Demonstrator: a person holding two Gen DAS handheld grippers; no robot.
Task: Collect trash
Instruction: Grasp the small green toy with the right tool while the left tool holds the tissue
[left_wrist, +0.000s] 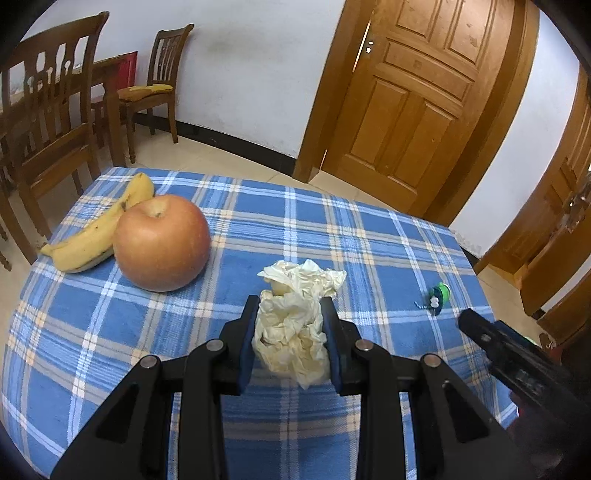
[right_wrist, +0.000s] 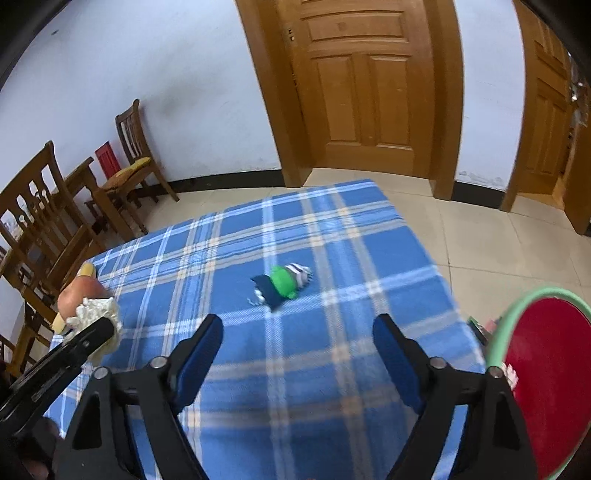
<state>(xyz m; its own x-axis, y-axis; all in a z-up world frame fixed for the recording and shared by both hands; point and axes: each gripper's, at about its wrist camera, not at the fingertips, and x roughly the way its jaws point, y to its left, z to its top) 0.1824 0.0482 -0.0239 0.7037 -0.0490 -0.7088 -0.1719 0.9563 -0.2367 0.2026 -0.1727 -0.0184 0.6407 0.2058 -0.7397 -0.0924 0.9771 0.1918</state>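
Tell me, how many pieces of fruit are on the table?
2: an apple on the checked cloth at the left, and a banana directly behind it, touching it. Others may lie out of view.

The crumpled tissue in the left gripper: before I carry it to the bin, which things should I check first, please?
1. Grip: the left gripper is closed on the crumpled tissue, blue pads pressing both sides: ok.
2. Tissue lifted off the checked cloth: cannot tell.
3. Loose tail of tissue beyond the fingertips may snag or drop: not ok.
4. Apple and banana lie apart from the tissue: ok.
5. Right gripper is open and empty, above the cloth: ok.
6. Red bin with green rim is visible at the right edge of the right wrist view: ok.
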